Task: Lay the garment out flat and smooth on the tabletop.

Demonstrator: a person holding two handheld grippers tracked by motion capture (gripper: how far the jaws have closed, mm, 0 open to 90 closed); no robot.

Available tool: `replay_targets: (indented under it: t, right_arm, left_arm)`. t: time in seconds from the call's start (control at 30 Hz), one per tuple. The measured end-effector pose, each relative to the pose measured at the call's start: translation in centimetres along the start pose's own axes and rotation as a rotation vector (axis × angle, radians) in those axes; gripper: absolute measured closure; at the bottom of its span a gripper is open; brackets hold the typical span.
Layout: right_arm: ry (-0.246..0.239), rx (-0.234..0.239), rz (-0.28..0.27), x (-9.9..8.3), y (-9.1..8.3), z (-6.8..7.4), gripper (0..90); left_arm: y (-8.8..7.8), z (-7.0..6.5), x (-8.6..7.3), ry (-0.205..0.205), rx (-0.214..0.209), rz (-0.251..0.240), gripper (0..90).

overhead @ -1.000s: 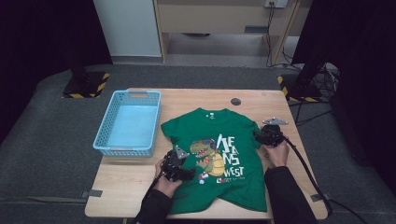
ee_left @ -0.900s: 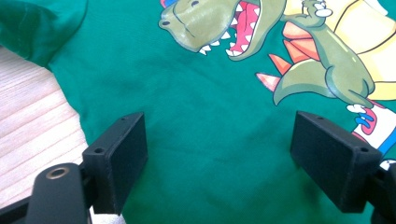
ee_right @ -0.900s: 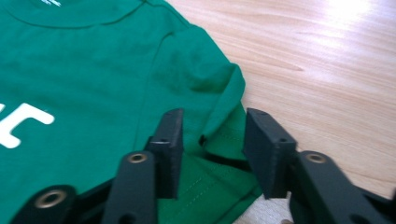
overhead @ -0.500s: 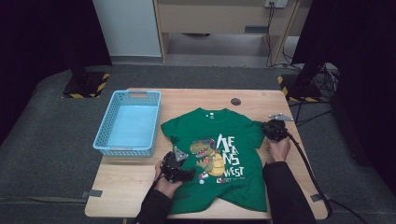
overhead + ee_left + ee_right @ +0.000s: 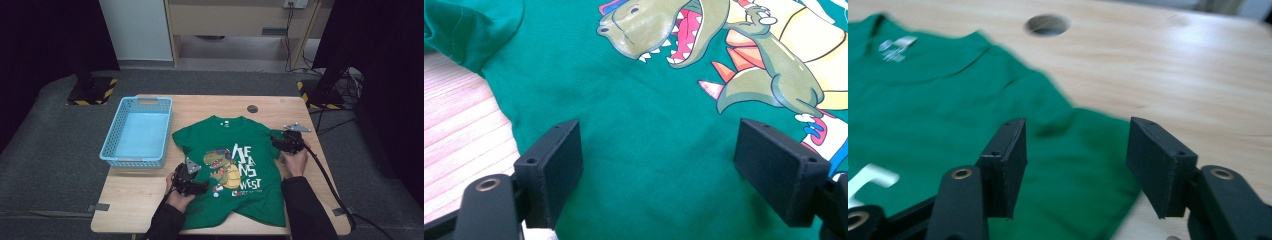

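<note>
**Two grippers over a green shirt**

Nearest the person, the left gripper [image 5: 192, 181] sits at the shirt's [image 5: 235, 165] near-left edge, its grey plate up. In the left gripper view its jaws [image 5: 659, 170] stand wide apart over flat green cloth, with nothing pinched between them; the dinosaur print [image 5: 724, 55] lies just beyond and bare table [image 5: 459, 125] shows to one side.

The shirt lies front up, spread across the table's [image 5: 135, 200] middle, collar away from the person, its lower hem near the table's front edge.

Farther out, the right gripper [image 5: 286, 142] rests at the shirt's right sleeve [image 5: 267, 142]. In the right gripper view its jaws [image 5: 1075, 160] have just been opening and now stand apart, the sleeve's cloth lying under and between them without being pressed. The view is somewhat blurred.

Left of the shirt, just beside its left sleeve, stands a blue basket [image 5: 112, 150]. Beyond the collar a round hole [image 5: 252, 108] shows in the tabletop.
</note>
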State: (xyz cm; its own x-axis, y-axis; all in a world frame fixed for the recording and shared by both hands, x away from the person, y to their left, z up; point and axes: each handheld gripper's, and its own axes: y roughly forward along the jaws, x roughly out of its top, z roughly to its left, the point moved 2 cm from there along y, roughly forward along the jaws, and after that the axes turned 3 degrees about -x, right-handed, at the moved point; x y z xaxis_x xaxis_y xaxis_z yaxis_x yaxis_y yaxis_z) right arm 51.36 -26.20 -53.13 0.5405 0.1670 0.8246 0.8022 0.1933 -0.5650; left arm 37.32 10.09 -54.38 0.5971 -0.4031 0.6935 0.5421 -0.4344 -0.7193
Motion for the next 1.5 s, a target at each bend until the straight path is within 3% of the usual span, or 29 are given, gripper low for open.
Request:
replay_targets:
  t: [0.13, 0.2, 0.4, 0.53, 0.6, 0.63, 0.73, 0.8, 0.9, 0.97, 1.03, 1.07, 1.1, 1.23, 1.5]
  right_arm:
    - [-0.036, 0.03, 0.073, -0.9, 1.2, 0.9, 37.7]
    - [-0.022, 0.032, 0.105, -1.1, 1.7, 0.8, 36.4]
    - [0.052, 0.05, 0.125, -0.6, 2.0, -0.2, 32.9]
    - [0.033, -0.025, 0.156, -0.5, 1.6, -0.6, 26.9]
    - [0.037, -0.019, 0.123, -0.5, 0.5, -0.4, 26.5]
    - [0.042, 0.009, 0.108, -0.6, -0.3, -0.1, 25.4]
    - [-0.01, 0.097, 0.103, -1.0, -2.7, 1.6, 20.9]
    - [-0.076, 0.167, 0.133, -1.7, -4.4, 3.1, 15.9]
    - [-0.156, 0.246, 0.15, -3.1, -6.7, 5.3, 15.8]
    - [-0.184, 0.289, 0.161, -4.2, -7.7, 6.6, 15.8]
    - [-0.206, 0.301, 0.176, -4.7, -8.1, 7.1, 15.5]
    - [-0.253, 0.294, 0.202, -5.6, -8.5, 7.8, 15.4]
    - [-0.263, 0.294, 0.214, -5.9, -8.6, 8.0, 15.2]
    - [-0.263, 0.309, 0.237, -7.0, -8.6, 8.1, 12.7]
    - [-0.27, 0.325, 0.2, -8.0, -9.4, 7.3, 12.0]
  left_arm:
    - [0.0, 0.0, 0.0, 0.001, -0.001, 0.0, 18.6]
    - [0.0, 0.0, 0.0, 0.002, -0.002, 0.001, 18.6]
    - [0.0, 0.1, 0.0, 0.004, -0.003, 0.002, 18.7]
    - [-0.1, 0.2, 0.0, -0.004, 0.003, 0.009, 18.6]
    - [-0.3, 0.3, 0.0, -0.017, 0.01, 0.02, 19.2]
    - [-0.4, 0.3, 0.0, -0.023, 0.007, 0.022, 19.9]
    - [-0.9, 0.0, 0.0, -0.037, -0.026, 0.019, 20.0]
    - [-1.3, -0.5, 0.1, -0.027, -0.045, 0.014, 20.0]
    - [-1.5, -1.3, -0.2, 0.006, -0.057, 0.045, 19.9]
    - [-1.2, -1.7, -0.5, 0.015, -0.06, 0.056, 19.8]
    - [-1.1, -1.8, -0.6, 0.034, -0.046, 0.049, 18.9]
    - [-1.0, -1.8, -0.6, 0.043, -0.043, 0.048, 19.0]
    - [-1.0, -1.7, -0.6, 0.043, -0.042, 0.044, 19.1]
    - [-1.0, -1.4, -0.7, 0.038, -0.04, 0.033, 19.0]
    - [-0.8, -0.3, -0.7, 0.035, -0.035, 0.015, 19.1]
